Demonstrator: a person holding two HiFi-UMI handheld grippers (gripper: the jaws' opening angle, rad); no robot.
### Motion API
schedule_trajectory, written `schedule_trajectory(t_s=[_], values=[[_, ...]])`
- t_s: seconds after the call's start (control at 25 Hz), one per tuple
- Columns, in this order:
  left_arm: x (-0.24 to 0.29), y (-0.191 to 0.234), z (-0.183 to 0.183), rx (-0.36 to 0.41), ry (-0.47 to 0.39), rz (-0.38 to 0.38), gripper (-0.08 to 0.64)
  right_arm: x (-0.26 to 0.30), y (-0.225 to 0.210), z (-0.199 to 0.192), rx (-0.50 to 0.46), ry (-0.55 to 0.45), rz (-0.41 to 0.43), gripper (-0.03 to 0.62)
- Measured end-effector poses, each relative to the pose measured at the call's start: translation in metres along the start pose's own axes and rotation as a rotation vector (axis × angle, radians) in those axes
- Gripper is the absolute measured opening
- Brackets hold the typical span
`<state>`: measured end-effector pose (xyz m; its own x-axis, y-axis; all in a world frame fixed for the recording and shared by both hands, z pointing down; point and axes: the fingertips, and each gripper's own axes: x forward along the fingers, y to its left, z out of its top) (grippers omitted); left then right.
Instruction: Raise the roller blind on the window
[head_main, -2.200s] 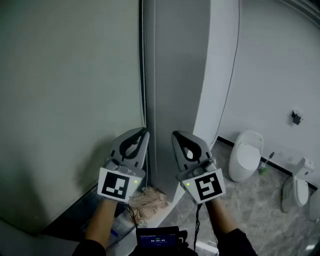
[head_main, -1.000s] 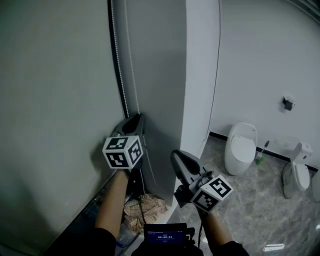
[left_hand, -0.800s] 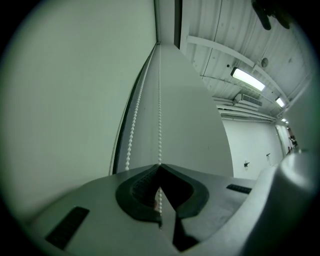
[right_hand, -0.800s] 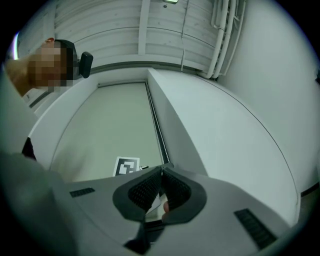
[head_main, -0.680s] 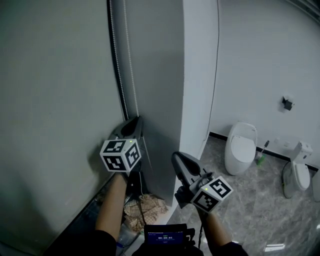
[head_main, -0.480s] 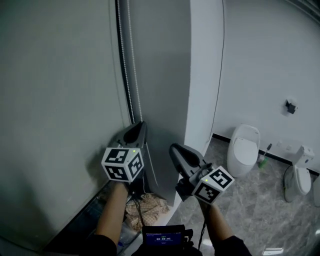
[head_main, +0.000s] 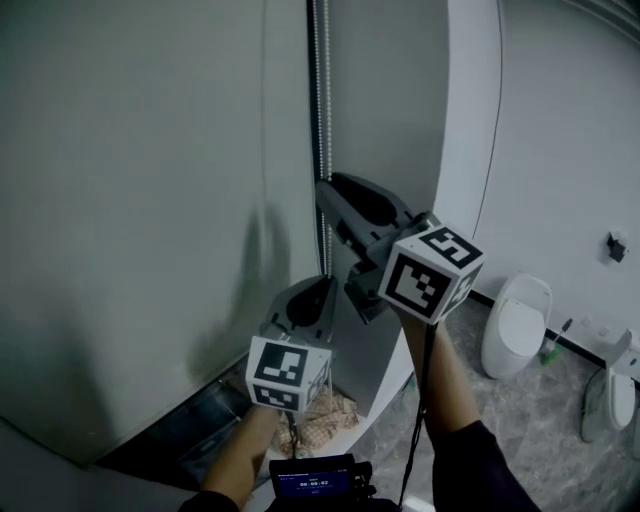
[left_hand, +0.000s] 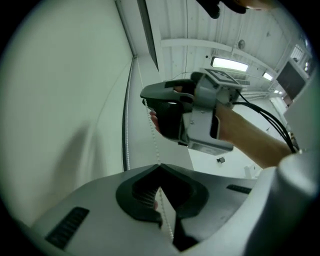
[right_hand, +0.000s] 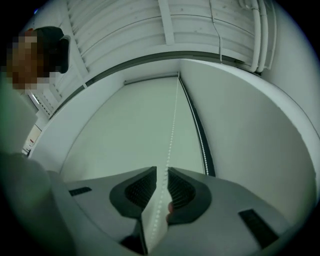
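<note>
The grey-green roller blind (head_main: 130, 200) hangs down over the window, with its bead chain (head_main: 320, 100) running along its right edge. My left gripper (head_main: 322, 283) is low and shut on the bead chain (left_hand: 151, 135), which passes through its closed tips (left_hand: 160, 166). Above it, my right gripper (head_main: 322, 188) points up along the chain. In the right gripper view, its jaws (right_hand: 162, 171) are opening and stand a little apart. The chain (right_hand: 172, 125) runs through the gap, and the pads do not press on it.
A white wall corner (head_main: 470, 150) stands right of the blind. A toilet (head_main: 515, 320), a toilet brush (head_main: 553, 340) and a second fixture (head_main: 610, 390) sit on the marble floor at the right. A crumpled cloth (head_main: 320, 415) lies below the grippers.
The right gripper has risen from below the left gripper to above it, onto the chain. The left gripper has come down along the chain. The head view has shifted.
</note>
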<state>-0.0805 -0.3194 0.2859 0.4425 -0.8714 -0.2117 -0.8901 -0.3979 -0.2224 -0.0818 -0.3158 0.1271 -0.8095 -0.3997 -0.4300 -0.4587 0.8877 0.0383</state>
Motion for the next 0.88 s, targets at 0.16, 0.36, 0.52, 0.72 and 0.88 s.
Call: schedule_trajectory(t_s=[0.16,0.36,0.52,0.72,0.88], values=[[-0.019,0.001,0.004,0.032,0.000,0.008,0.011,0.009,0.007,0.007,-0.061,-0.006,-0.063,0.018],[-0.030,-0.002,0.007,0.009,-0.005,-0.004,0.012,0.007,0.013,0.002,-0.070,0.008,-0.071,0.017],[-0.049,0.002,0.032,-0.063,-0.090,-0.039,0.014,-0.005,0.016,-0.001,-0.116,0.009,-0.109,0.017],[-0.041,0.010,0.104,-0.105,-0.191,-0.079,0.014,-0.039,0.003,0.014,-0.180,0.001,-0.184,0.017],[-0.003,0.028,0.157,-0.117,-0.228,-0.122,0.014,-0.048,0.000,-0.006,-0.288,0.080,-0.249,0.017]])
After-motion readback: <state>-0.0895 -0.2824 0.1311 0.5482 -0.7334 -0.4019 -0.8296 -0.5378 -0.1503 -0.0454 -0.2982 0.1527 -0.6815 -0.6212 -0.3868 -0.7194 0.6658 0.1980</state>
